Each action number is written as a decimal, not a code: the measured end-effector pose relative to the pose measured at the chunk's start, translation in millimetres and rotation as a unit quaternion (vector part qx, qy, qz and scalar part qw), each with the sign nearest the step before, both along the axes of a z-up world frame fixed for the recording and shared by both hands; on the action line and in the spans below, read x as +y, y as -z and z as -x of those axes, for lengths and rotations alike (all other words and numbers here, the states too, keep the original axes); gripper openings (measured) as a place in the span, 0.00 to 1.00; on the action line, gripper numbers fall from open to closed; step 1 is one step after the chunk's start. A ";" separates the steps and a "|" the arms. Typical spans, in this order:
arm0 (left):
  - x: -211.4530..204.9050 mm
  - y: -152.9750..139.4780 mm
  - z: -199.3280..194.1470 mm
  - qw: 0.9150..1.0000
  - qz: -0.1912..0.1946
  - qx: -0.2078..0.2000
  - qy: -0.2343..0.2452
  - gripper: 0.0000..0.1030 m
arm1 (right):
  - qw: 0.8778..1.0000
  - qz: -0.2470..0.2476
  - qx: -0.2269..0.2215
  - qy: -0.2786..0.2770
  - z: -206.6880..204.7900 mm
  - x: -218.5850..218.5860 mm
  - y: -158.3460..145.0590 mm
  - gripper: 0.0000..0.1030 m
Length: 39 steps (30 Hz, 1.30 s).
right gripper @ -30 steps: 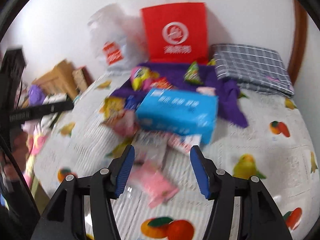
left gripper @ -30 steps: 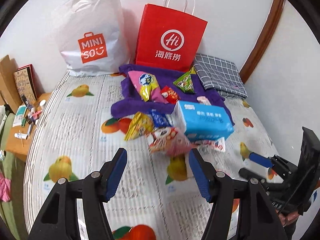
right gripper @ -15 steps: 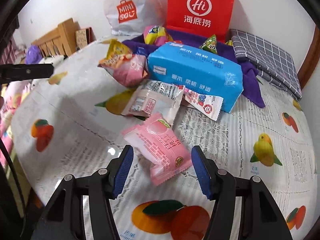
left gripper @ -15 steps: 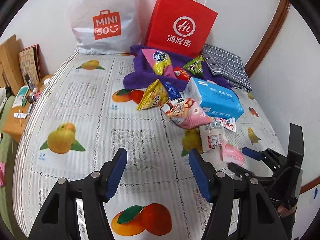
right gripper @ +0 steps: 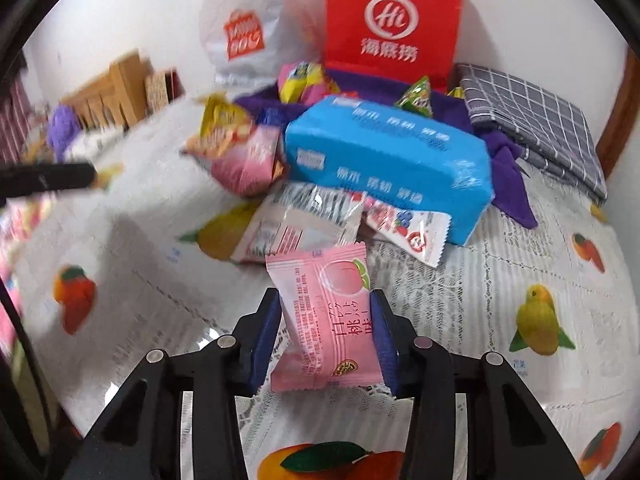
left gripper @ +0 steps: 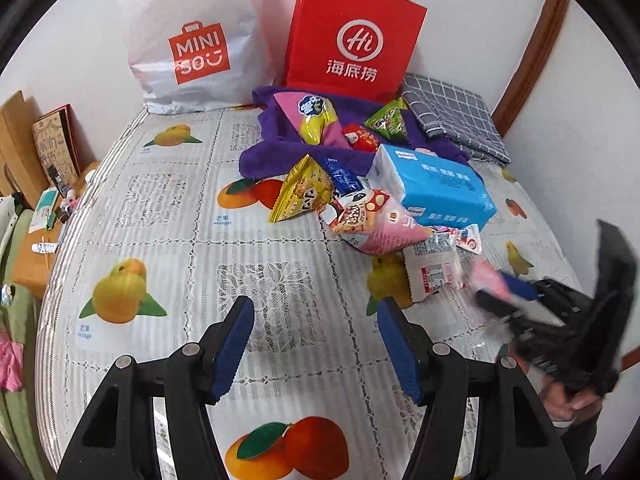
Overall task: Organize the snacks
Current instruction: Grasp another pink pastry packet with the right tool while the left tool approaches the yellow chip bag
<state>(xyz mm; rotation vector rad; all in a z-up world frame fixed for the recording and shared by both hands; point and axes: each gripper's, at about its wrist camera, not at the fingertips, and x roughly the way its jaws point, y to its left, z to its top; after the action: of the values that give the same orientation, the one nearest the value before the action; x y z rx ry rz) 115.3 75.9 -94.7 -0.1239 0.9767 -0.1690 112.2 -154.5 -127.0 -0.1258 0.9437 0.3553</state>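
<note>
My right gripper [right gripper: 325, 308] is closing its jaws, and the blue pads touch both sides of a pink peach snack packet [right gripper: 328, 328] just above the fruit-print tablecloth [right gripper: 500, 272]. The same gripper [left gripper: 516, 296] shows blurred at the right of the left wrist view. Behind the packet lie a white snack packet [right gripper: 296, 228], a red-and-white sachet [right gripper: 412, 232] and a blue tissue pack [right gripper: 384, 164]. My left gripper [left gripper: 315, 320] stands open over bare tablecloth [left gripper: 160, 220], nothing between its fingers. A yellow bag [left gripper: 304, 196] and a pink bag [left gripper: 372, 220] lie ahead of it.
A red paper bag [left gripper: 352, 40] and a white plastic shopping bag [left gripper: 196, 40] stand against the back wall. More snacks rest on a purple cloth [left gripper: 272, 152]. A folded grey plaid cloth [left gripper: 452, 116] lies at the back right. A cluttered wooden stand [left gripper: 36, 256] is beside the left edge.
My right gripper sank onto the pink peach packet and its jaws narrowed from wide apart to touching it. My left gripper came lower over the tablecloth, still open.
</note>
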 end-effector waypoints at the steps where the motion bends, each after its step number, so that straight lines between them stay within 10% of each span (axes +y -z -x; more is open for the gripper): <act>1: -0.1 0.4 -2.3 1.000 0.001 0.002 -0.001 0.60 | 1.000 -0.015 -0.006 0.010 -0.6 -7.4 -6.2 0.43; 14: 3.2 5.2 -50.7 0.998 0.045 0.016 -0.049 0.58 | 0.994 0.033 -0.029 0.095 -25.9 -60.7 -3.1 0.43; 35: -20.3 27.7 -121.6 0.999 -0.046 0.004 -0.006 0.58 | 0.994 -0.003 0.023 0.107 -49.6 -81.1 24.8 0.43; 39: -20.9 42.1 -131.9 0.999 -0.040 0.015 -0.008 0.45 | 0.994 -0.014 0.027 0.107 -50.3 -84.1 25.3 0.43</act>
<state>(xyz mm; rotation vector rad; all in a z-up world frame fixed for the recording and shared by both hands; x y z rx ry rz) 247.2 55.1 -136.7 -0.0612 1.0113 -0.1129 162.5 -238.6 -152.4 0.0119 0.9941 0.1746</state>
